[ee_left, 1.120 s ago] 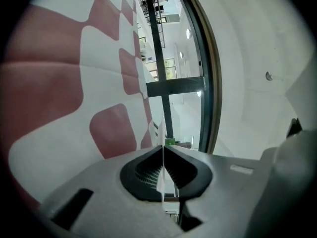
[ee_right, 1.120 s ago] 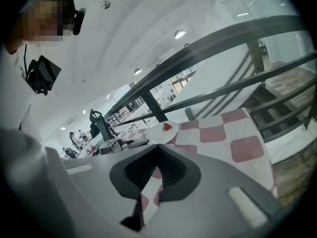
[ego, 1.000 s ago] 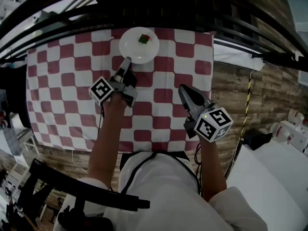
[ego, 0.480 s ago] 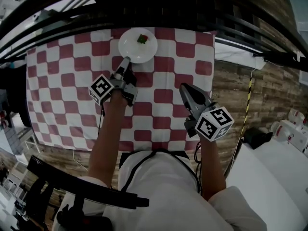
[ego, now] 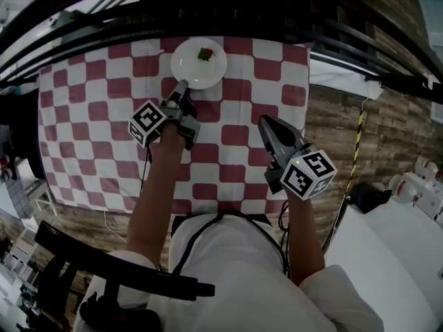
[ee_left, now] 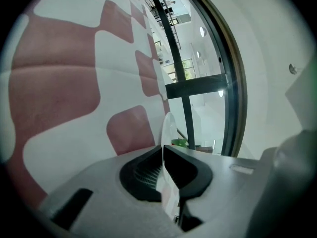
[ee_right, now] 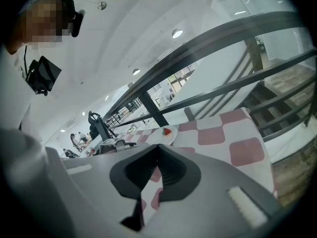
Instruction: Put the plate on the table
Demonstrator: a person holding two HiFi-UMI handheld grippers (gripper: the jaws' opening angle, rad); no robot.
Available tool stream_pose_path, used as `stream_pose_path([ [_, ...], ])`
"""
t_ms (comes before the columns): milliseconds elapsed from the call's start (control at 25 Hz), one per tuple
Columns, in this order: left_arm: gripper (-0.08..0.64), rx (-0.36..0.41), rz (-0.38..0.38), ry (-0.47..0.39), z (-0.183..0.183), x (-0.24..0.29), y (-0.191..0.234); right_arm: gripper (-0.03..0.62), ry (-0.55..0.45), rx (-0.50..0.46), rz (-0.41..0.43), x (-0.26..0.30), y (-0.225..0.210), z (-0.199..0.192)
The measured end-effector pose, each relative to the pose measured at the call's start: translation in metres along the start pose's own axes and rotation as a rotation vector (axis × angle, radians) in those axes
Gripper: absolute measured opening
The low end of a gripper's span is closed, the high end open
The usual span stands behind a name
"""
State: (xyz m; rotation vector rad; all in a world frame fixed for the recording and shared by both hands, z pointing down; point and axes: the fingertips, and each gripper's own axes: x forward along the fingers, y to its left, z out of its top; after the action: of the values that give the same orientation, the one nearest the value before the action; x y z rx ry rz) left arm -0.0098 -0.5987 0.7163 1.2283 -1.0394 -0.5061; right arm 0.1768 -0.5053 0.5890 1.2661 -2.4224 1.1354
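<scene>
Plate (ego: 194, 69): white, round, flat on the far middle of the table (ego: 104, 116), close to the far edge. Table covered in a red-and-white check cloth, filling most of the head view.

Left gripper (ego: 183, 86) reached out to the plate's near rim; jaws opening, thin rim between the pads. Right gripper (ego: 264, 122) over the cloth, nearer and to the right, well apart from the plate; jaws pressed together, nothing between them. Strawberry (ego: 205, 54) on the plate's far half, smallest thing in view.

Probably stiff and smooth, ceramic or hard plastic. Likely light enough for one gripper, slippery at so thin a rim, liable to chip if dropped. Best taken at the near rim, pads well over the lip, kept level so as not to roll the strawberry.

Only in the head view: whole layout, both grippers, plate's place on the cloth. Only in the left gripper view: rim edge-on in the narrow gap between the pads. Only in the right gripper view: plate side-on, base down on the cloth, and that gripper's own closed jaws.
</scene>
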Motion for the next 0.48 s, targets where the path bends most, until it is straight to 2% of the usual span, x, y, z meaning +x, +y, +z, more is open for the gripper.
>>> stream_pose_path([
  [480,0.020,-0.009,0.121,-0.028,0.0016,0.0008,0.0104,0.008,-0.013,0.016,-0.001,-0.0103,0.0042,0.0008],
])
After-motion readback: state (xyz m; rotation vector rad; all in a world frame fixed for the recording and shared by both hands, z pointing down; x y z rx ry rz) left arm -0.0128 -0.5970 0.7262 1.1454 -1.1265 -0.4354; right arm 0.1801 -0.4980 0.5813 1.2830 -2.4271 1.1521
